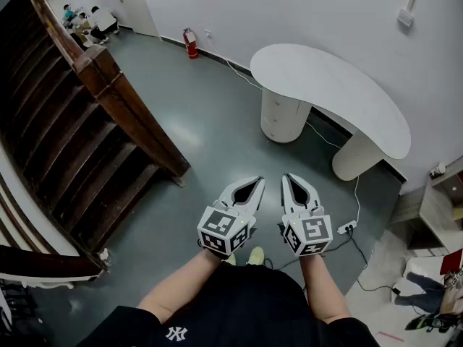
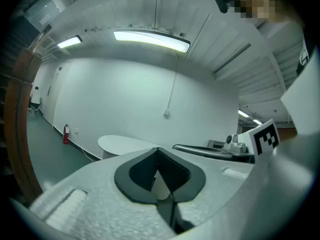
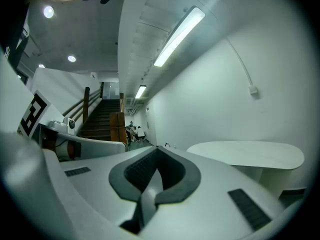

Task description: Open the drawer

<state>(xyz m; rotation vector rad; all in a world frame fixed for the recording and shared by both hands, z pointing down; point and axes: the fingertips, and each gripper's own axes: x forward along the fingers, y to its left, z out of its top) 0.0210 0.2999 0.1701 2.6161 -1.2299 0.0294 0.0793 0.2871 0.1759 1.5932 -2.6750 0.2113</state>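
White and kidney-shaped, the desk top [image 1: 340, 92] lies along the wall [image 1: 289, 6], its long axis running from upper left to lower right in the head view. Under its left end stands a round pedestal [image 1: 286, 100] crossed by level seams. These read as drawer fronts [image 1: 278, 125], stacked one above the other, and their curved face turns toward the open floor [image 1: 210, 129] and the person. Whether they carry handles is too small to tell. A plainer leg [image 1: 354, 159] holds up the other end.

The left gripper [image 1: 255, 186] [image 2: 158, 150] and the right gripper [image 1: 289, 183] [image 3: 156, 150] sit side by side just ahead of the person's black shirt [image 1: 246, 302]. They point roughly level toward the desk and are well apart from it. Each has its jaws pressed together with nothing between them.

A wide stretch of grey-green floor lies between the grippers and the pedestal. A dark wooden staircase [image 1: 72, 143] bounds it on the left. A power strip [image 1: 347, 228] and its cable [image 1: 357, 194] lie just right of the right gripper. A red fire extinguisher [image 1: 191, 44] stands against the wall beyond the desk's left end, and people [image 1: 90, 22] sit in the far corner.

The shirt bears a white interlocked "NY". The gripper cubes [image 1: 224, 231] show black-and-white square markers.
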